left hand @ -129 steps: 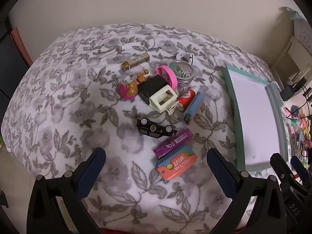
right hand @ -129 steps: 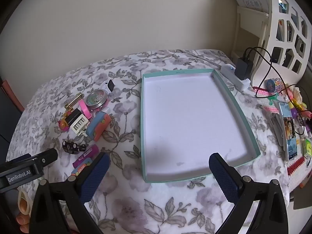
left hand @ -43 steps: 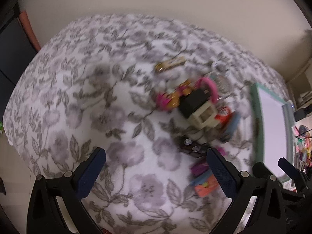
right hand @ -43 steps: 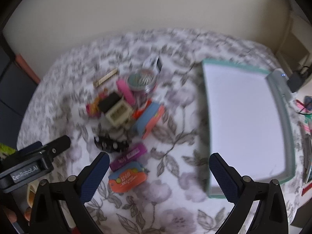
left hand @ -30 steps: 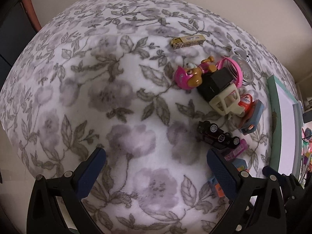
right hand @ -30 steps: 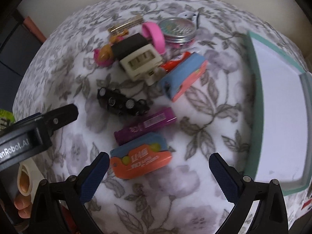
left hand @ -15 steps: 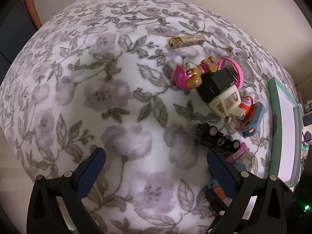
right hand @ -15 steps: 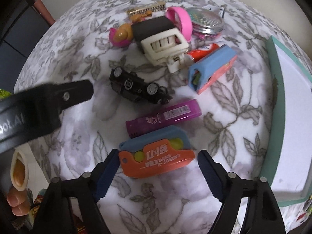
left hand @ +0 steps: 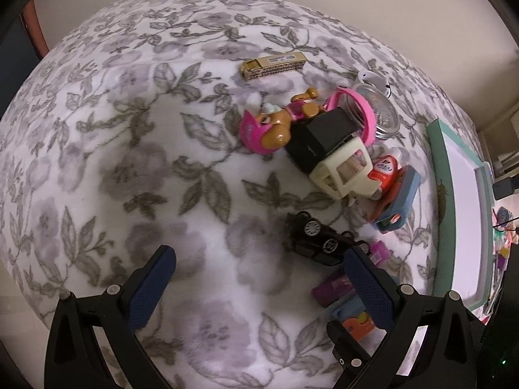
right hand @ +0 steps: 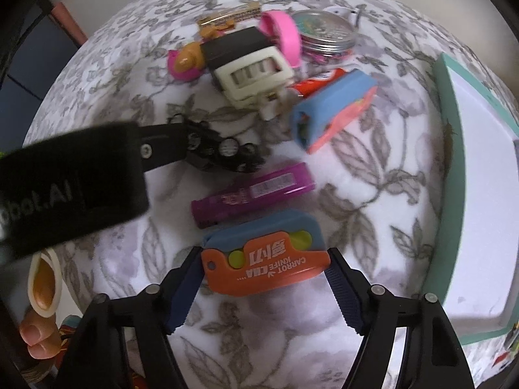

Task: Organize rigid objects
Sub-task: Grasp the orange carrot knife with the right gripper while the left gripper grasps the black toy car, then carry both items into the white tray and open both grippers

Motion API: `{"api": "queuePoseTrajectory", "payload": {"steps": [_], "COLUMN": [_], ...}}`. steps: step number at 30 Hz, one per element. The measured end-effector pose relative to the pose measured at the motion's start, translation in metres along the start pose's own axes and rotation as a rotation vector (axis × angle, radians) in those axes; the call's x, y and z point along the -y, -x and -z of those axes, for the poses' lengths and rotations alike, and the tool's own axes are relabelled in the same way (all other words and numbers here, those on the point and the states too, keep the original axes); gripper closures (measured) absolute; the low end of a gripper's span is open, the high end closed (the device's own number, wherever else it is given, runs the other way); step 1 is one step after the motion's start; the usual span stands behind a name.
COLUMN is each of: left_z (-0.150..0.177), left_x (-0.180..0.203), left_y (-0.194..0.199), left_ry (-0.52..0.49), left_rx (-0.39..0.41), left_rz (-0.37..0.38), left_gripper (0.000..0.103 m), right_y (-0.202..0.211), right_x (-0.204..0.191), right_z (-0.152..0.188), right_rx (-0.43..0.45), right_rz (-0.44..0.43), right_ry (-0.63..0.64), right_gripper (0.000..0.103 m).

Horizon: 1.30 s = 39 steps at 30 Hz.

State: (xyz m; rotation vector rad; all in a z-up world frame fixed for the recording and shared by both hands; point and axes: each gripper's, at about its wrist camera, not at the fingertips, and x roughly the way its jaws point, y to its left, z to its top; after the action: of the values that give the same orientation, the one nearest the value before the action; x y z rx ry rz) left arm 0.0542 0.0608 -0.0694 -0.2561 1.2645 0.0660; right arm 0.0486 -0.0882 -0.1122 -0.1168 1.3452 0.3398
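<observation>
A pile of small rigid objects lies on a floral blanket. My right gripper (right hand: 264, 267) has its fingers touching both ends of an orange and blue carrot knife toy (right hand: 264, 261), which still rests on the blanket. Behind it lie a purple tube (right hand: 253, 191), a black toy car (right hand: 223, 150), a blue and pink case (right hand: 331, 110) and a cream and black toy truck (right hand: 249, 68). My left gripper (left hand: 259, 265) is open and empty, left of the black toy car (left hand: 319, 241). The left gripper's body (right hand: 74, 178) shows in the right wrist view.
A teal-rimmed white tray (right hand: 451, 149) lies at the right, also seen in the left wrist view (left hand: 444, 194). A pink dog figure (left hand: 269, 126), a gold toy bus (left hand: 274, 64), a pink band (right hand: 282, 37) and a round tin (right hand: 324, 32) lie further back.
My right gripper moved down to the pile and closed from wide open onto the ends of the carrot knife toy. My left gripper drifted closer to the black car and stayed open.
</observation>
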Motion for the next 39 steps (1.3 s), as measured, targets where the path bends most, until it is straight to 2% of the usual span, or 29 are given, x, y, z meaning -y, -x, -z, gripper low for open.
{"api": "queuePoseTrajectory", "payload": {"steps": [13,15,19,21,23,31,32,33,39], "left_z": [-0.011,-0.015,-0.018,-0.019,-0.019,-0.021,-0.022,-0.023,-0.023], "left_x": [0.024,0.032,0.043,0.047,0.051,0.07,0.074,0.079,0.101], "left_y": [-0.011,-0.015,-0.025,-0.031,-0.04,-0.047,-0.046,-0.046,-0.045], "left_ry": [0.035,0.036,0.031,0.027,0.024,-0.018,-0.03,-0.039,-0.069], "left_rx": [-0.018,-0.032,-0.064,-0.075,-0.104,-0.079,-0.066,-0.058,-0.055], "left_rz": [0.017,0.015,0.016,0.003,0.019,-0.051,-0.079,-0.087,-0.085], "left_gripper": [0.002,0.015,0.018,0.032,0.04,0.046,0.058,0.062,0.064], "right_y": [-0.007,-0.01,-0.012,-0.01,-0.011,-0.013,-0.012,-0.009,0.005], "right_x": [0.045,0.049,0.051,0.059,0.068,0.078,0.079,0.078,0.07], "right_z": [-0.013,-0.015,-0.016,-0.015,-0.014,-0.02,-0.019,-0.019,-0.014], "right_rx": [0.003,0.004,0.005,0.004,0.004,0.003,0.004,0.004,0.005], "right_rz": [0.011,0.014,0.02,0.016,0.011,0.006,0.006,0.006,0.012], "right_ry": [-0.091,-0.097,-0.114,-0.127,-0.136,-0.143,-0.144,-0.145,-0.158], "right_gripper": [0.026,0.026,0.026,0.026,0.026,0.026,0.026,0.026,0.026]}}
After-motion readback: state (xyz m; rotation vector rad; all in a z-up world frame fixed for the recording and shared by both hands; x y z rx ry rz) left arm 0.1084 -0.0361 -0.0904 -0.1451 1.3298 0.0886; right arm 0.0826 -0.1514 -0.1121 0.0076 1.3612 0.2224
